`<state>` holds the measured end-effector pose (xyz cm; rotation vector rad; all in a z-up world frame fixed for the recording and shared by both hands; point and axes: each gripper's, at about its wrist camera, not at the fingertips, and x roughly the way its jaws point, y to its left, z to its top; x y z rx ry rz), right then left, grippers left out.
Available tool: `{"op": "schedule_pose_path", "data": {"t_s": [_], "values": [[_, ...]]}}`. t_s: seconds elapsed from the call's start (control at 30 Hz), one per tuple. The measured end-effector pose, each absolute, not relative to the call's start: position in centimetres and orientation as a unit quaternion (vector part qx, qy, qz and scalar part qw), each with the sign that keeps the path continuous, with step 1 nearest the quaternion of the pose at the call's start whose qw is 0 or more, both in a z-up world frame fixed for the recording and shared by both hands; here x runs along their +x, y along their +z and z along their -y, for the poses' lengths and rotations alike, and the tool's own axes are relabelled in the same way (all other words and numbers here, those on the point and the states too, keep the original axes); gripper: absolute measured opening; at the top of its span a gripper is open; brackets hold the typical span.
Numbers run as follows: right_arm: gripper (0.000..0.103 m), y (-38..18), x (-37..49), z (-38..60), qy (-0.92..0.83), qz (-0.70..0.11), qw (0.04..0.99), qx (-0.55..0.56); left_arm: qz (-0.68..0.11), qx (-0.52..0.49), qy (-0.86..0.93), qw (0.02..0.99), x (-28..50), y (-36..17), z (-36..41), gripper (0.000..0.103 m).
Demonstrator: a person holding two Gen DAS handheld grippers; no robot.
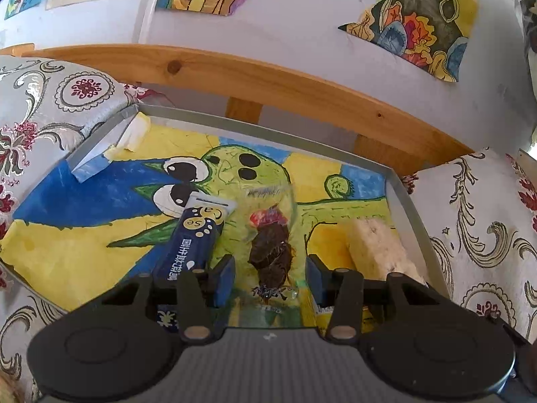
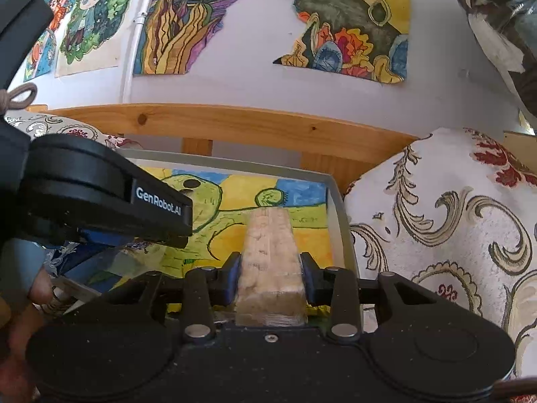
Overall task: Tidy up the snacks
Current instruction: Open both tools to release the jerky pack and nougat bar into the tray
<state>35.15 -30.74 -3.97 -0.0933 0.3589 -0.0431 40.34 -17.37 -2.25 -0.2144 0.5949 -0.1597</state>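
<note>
A grey tray (image 1: 399,194) lined with a green, yellow and blue drawing lies between cushions. In it a clear packet of dark snack (image 1: 270,252) lies flat. My left gripper (image 1: 271,277) stands open over it, one finger on each side. A dark blue snack packet (image 1: 198,235) leans to the left of that, its near end hidden behind the left finger. My right gripper (image 2: 270,262) is shut on a pale crumbly bar (image 2: 270,235), held low by the tray's right wall (image 2: 335,201). The same bar (image 1: 379,245) shows in the left wrist view.
White cushions with floral scrolls flank the tray (image 1: 50,107) (image 2: 436,218). A wooden rail (image 1: 268,80) runs behind it, under a wall hung with drawings. In the right wrist view the left gripper (image 2: 178,235) and a hand (image 2: 33,288) fill the tray's left side.
</note>
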Motion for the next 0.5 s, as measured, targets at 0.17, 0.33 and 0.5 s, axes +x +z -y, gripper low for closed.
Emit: {"op": "schedule_pose_path", "data": {"t_s": [0.17, 0.33, 0.5], "values": [[0.048, -3.8, 35.1, 31.1, -0.026, -0.181, 0.982, -0.041, -0.292, -0.109, -0.08, 0.947, 40.2, -2.0, 17.3, 0.056], [0.063, -3.4, 34.6, 31.4, -0.03, -0.176, 0.983, -0.033, -0.286, -0.108, -0.076, 0.949, 39.7, -1.4, 17.2, 0.071], [0.078, -2.7, 33.9, 31.8, -0.039, -0.169, 0.985, -0.023, -0.27, -0.11, -0.074, 0.954, 38.7, -0.3, 16.8, 0.083]]}}
